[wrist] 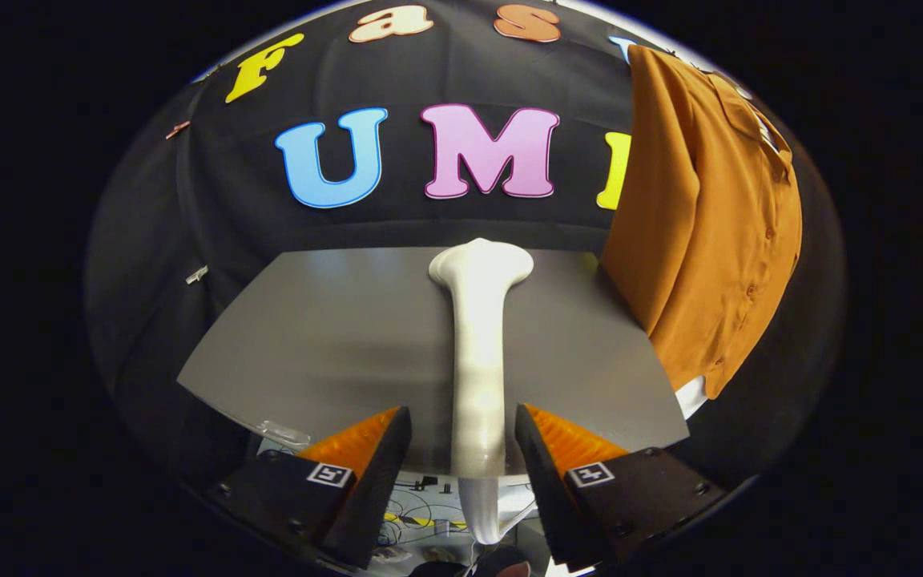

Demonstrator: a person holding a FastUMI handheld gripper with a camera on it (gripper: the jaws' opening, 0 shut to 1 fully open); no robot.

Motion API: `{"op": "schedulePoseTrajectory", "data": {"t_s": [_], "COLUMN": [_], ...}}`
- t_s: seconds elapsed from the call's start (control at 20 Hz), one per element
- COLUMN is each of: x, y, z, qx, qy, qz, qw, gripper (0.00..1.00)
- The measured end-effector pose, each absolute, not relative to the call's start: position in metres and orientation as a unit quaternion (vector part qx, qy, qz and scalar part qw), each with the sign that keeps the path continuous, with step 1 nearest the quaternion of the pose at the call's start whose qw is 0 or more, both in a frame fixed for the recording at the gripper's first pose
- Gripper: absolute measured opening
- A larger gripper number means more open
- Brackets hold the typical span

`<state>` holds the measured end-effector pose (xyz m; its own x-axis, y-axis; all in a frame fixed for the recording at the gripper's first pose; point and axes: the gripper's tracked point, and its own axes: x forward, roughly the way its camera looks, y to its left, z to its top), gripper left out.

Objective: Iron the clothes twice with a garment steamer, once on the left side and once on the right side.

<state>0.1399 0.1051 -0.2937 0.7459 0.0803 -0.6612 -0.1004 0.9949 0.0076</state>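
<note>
Gripper (463, 437) wide open, holding nothing. White steamer (478, 353) lies on the grey table (325, 336), handle end between the fingers but clear of both pads; long axis runs straight ahead, head toward the wall. Orange shirt (702, 240) hangs beyond the table, right of the steamer. Closing should catch the handle.

Cloth-walled booth, grey table (333, 336)

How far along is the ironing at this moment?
Early. Nothing looks done: the orange shirt hangs off to the right, untouched. In hand: the white steamer lies on the grey table with its handle between the open gripper fingers, neither pressing it. Left: the grasp and both passes.
</note>
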Motion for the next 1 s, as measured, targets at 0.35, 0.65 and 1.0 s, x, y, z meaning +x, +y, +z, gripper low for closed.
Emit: {"op": "schedulePoseTrajectory", "data": {"t_s": [0.35,0.65,1.0], "x": [0.157,0.137,0.105], "y": [0.098,0.087,0.056], "z": [-0.292,-0.259,-0.173], "qx": [0.007,0.046,0.06], "qy": [0.317,0.27,0.16], "qz": [0.047,0.051,0.044], "qw": [0.947,0.96,0.984], "gripper": [0.3,0.25,0.24]}}
